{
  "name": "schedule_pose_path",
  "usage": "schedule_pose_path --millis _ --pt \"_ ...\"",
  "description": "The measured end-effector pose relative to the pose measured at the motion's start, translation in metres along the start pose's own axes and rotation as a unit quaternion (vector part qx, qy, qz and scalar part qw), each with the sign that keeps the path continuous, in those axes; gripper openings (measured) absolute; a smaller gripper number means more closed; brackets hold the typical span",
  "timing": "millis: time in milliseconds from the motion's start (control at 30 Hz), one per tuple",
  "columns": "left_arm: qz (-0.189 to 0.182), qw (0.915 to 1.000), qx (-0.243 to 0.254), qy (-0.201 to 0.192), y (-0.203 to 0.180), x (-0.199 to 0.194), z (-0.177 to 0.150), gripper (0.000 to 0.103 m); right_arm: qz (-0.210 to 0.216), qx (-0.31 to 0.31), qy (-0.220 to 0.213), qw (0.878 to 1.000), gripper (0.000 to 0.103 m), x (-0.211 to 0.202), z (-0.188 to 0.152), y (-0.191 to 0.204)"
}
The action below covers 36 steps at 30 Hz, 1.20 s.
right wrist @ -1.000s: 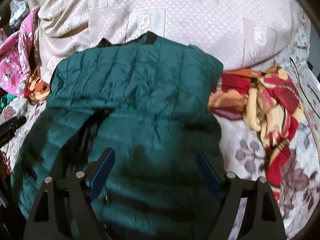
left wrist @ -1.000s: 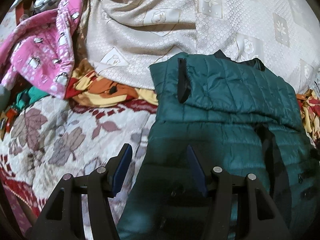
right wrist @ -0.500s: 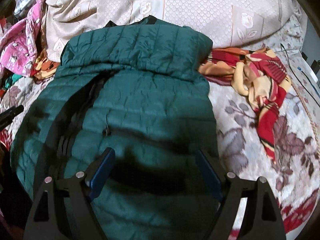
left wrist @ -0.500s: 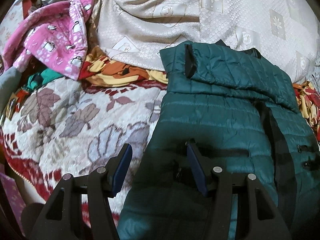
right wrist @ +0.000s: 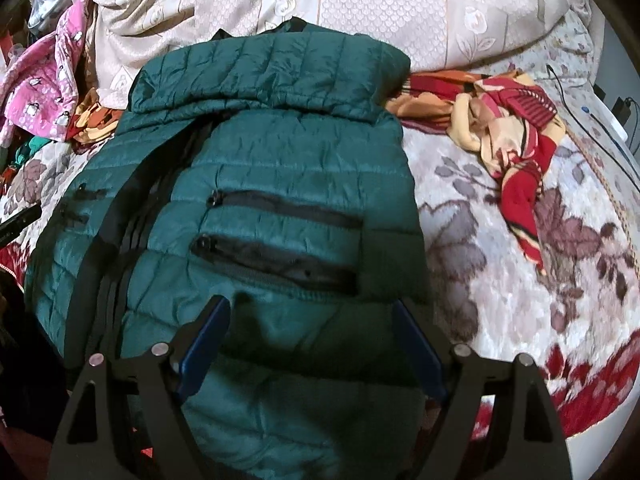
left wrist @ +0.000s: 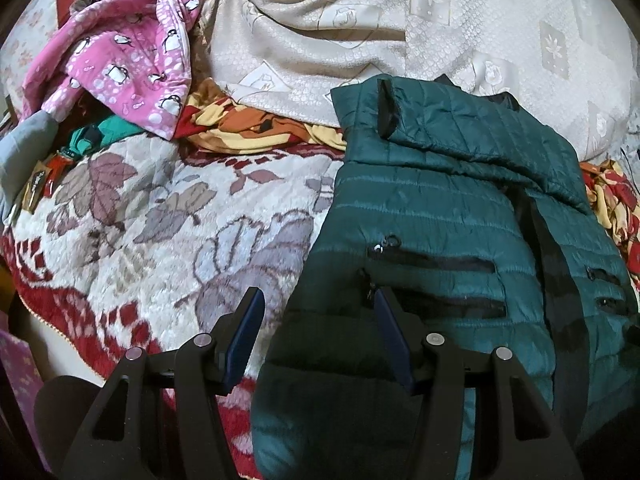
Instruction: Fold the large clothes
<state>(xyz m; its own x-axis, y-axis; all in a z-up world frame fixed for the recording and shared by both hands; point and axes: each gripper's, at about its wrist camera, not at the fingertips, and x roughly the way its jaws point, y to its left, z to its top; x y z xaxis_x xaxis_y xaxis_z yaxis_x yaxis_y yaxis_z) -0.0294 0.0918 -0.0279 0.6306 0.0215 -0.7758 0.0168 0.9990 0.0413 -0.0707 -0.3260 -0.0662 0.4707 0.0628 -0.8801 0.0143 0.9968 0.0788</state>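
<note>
Blue pads line the fingers of our left gripper (left wrist: pixel 320 332), and its jaws stand apart, with nothing between them; the left finger is above the floral blanket (left wrist: pixel 160 232) and the right finger is above the near left edge of the green quilted jacket (left wrist: pixel 440 216). Whether the pads touch the cloth, we cannot tell. Our right gripper (right wrist: pixel 310 340) is also wide apart and holds nothing, and both its fingers are over the lower part of the green quilted jacket (right wrist: pixel 272 152). The jacket lies flat on the blanket, front side up, with its black main zipper (right wrist: pixel 132 216) running down the middle and two black pocket zippers (right wrist: pixel 280 240) on each side. Its upper part is folded down over the chest, and a black cuff (left wrist: pixel 387 108) shows at the top left. Behind the jacket we see a beige patterned cover (right wrist: pixel 360 4). To the right of the jacket lies a red and yellow cloth (right wrist: pixel 516 128), just beside its folded top. Far at the left there is a pink garment with penguins (left wrist: pixel 128 68).
</note>
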Motion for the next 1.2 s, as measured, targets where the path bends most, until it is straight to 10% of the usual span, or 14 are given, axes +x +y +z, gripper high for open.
schedule_pose_path --millis 767,1200 --pt "-0.007 0.9994 -0.010 0.034 0.017 0.005 -0.029 0.040 0.001 0.013 0.025 1.000 0.089 -0.005 -0.031 -0.017" --pt "-0.089 0.9901 -0.045 0.098 0.043 0.019 -0.034 0.040 0.039 0.041 0.049 0.997 0.090 -0.004 -0.038 -0.041"
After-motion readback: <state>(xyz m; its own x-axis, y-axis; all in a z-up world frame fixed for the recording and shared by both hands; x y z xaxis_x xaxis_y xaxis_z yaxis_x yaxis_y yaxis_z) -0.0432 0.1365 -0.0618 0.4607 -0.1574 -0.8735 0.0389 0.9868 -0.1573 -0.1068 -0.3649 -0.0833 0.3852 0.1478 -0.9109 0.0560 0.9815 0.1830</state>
